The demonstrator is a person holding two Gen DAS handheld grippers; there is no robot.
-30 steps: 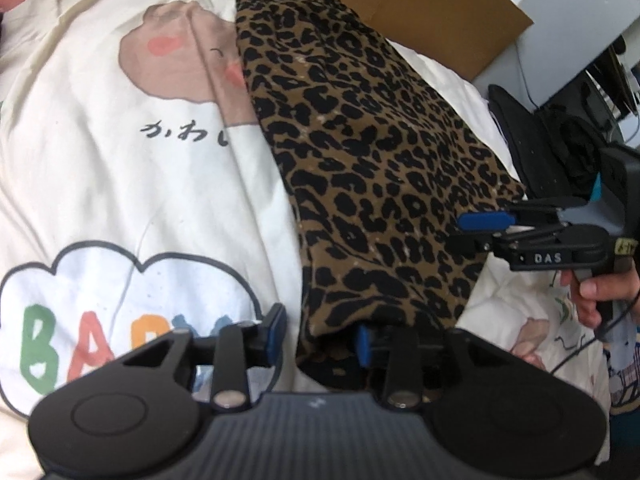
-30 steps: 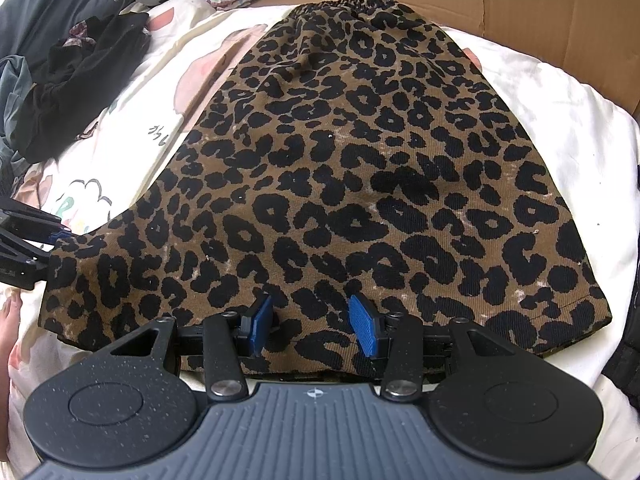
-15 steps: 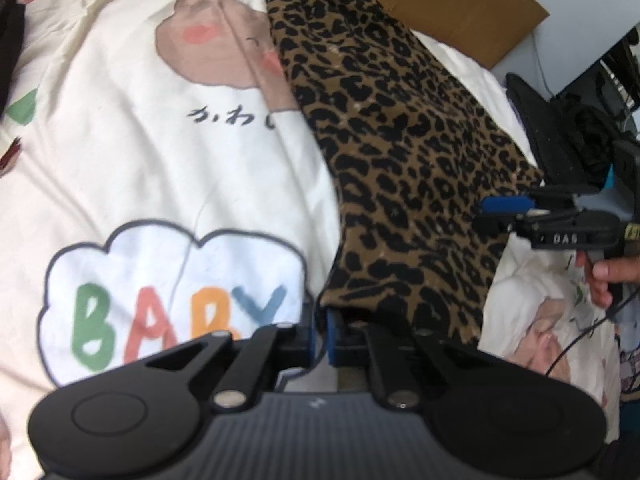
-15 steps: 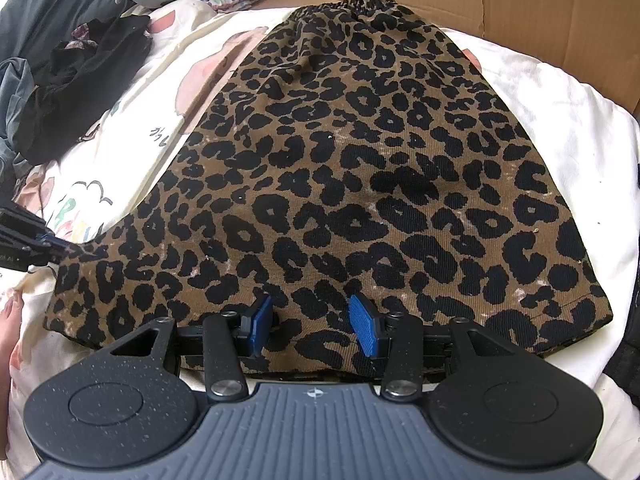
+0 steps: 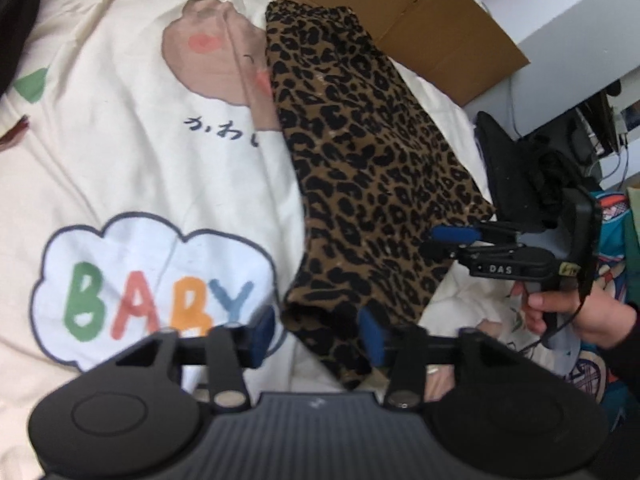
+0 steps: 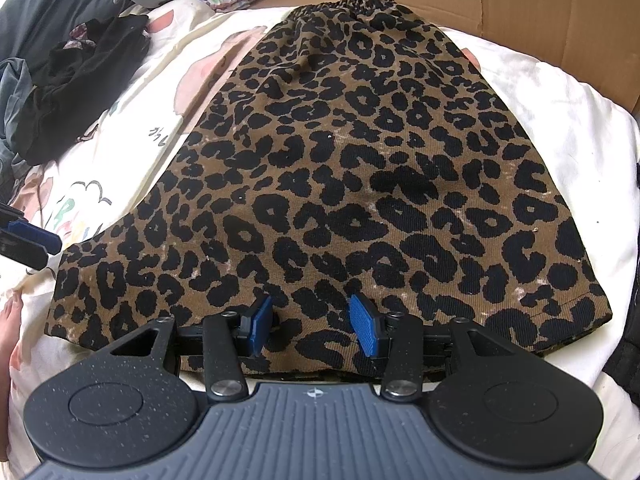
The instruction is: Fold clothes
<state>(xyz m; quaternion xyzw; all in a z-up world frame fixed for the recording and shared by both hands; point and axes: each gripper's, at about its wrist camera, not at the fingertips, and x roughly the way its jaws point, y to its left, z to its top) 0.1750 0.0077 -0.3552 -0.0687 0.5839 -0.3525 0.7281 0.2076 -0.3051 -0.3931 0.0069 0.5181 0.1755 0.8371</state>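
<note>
A leopard-print skirt (image 6: 360, 184) lies flat on a cream printed bedsheet (image 5: 140, 160), waistband at the far end, hem toward me. In the left wrist view the skirt (image 5: 368, 184) runs away from me, and its near left hem corner lies between the jaws. My left gripper (image 5: 316, 336) is open around that corner. My right gripper (image 6: 314, 326) is open, just above the middle of the hem. It also shows in the left wrist view (image 5: 452, 240), at the skirt's right edge.
A cardboard sheet (image 6: 520, 8) borders the bed's far side. A heap of black and grey clothes (image 6: 68, 80) lies at the far left. A dark chair and cables (image 5: 540, 168) stand off the bed's right edge.
My left gripper was shut on the skirt's hem corner half a second ago and has now opened, letting the corner go. My right gripper has stayed open in place.
</note>
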